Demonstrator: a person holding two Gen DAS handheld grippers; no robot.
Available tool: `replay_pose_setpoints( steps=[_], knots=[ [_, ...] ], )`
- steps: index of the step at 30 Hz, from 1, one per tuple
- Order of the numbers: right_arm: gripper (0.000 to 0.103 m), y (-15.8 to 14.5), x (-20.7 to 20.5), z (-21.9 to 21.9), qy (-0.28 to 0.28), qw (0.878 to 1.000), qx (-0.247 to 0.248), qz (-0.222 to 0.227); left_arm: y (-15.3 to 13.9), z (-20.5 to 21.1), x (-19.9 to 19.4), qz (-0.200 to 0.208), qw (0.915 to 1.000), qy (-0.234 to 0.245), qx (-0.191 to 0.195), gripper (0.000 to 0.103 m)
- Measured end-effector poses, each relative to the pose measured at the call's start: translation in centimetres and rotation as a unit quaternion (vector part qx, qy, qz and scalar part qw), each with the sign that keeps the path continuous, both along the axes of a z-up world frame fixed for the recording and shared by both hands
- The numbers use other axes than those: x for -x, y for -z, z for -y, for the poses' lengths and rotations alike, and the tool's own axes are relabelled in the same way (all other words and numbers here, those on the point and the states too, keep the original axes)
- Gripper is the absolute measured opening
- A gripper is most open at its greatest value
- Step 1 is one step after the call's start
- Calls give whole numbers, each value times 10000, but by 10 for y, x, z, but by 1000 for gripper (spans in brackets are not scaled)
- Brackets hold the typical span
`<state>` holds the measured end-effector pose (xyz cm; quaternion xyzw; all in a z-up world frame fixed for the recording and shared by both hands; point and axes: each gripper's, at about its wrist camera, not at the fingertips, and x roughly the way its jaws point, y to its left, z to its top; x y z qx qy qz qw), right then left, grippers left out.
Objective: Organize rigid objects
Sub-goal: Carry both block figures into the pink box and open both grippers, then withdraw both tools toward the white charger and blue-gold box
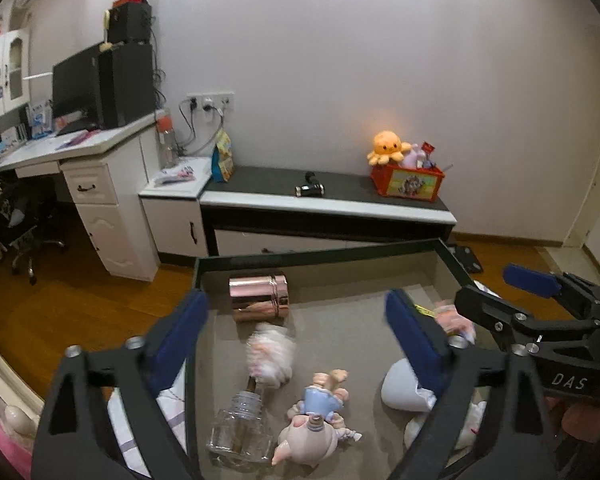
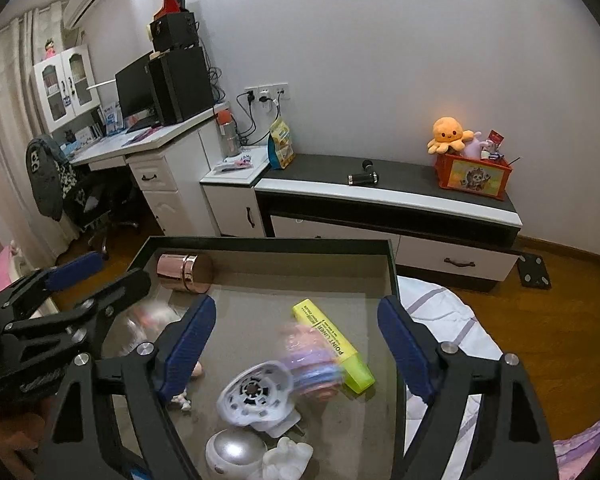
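Observation:
A black-rimmed tray (image 1: 316,258) with a grey floor holds the objects. In the left wrist view a rose-gold tin (image 1: 259,298) lies on its side at the back, with a blurred white-pink toy (image 1: 271,354), a clear glass bottle (image 1: 240,432) and a pig figurine (image 1: 314,420) nearer. My left gripper (image 1: 296,344) is open above them. In the right wrist view a yellow highlighter (image 2: 334,344), a blurred pink toy (image 2: 312,360), a white fan-like piece (image 2: 256,394), a silver ball (image 2: 234,454) and the tin (image 2: 186,272) lie in the tray (image 2: 268,245). My right gripper (image 2: 296,344) is open above them.
A low black-topped cabinet (image 2: 388,196) stands behind the tray with a red toy box (image 2: 474,176) and an orange plush octopus (image 2: 448,133). A white desk (image 2: 156,144) with a monitor is at the left. Striped bedding (image 2: 452,320) lies right of the tray.

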<state>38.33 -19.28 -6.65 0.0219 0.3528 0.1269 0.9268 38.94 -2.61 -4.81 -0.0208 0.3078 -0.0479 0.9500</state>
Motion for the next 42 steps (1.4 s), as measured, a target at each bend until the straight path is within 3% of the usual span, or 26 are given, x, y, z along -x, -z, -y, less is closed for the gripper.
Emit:
replay_pose_setpoints(
  steps=[2, 3, 24, 33, 42],
  knots=[
    [101, -2, 2, 4, 124, 9999, -11, 3, -3, -2, 4, 35, 9999, -110, -50, 103],
    [103, -3, 5, 7, 187, 9998, -23, 33, -6, -4, 7, 72, 9999, -108, -25, 103],
    [103, -38, 105, 21, 509, 9976, -298, 353, -44, -20, 116, 471, 9986, -234, 99, 103],
    [103, -41, 152, 22, 506, 9975, -246, 421, -36, -27, 167, 411, 9987, -280, 137, 103],
    [103, -23, 191, 27, 499, 9982, -214, 249, -17, -28, 203, 212, 9993, -283, 84, 103]
  ],
)
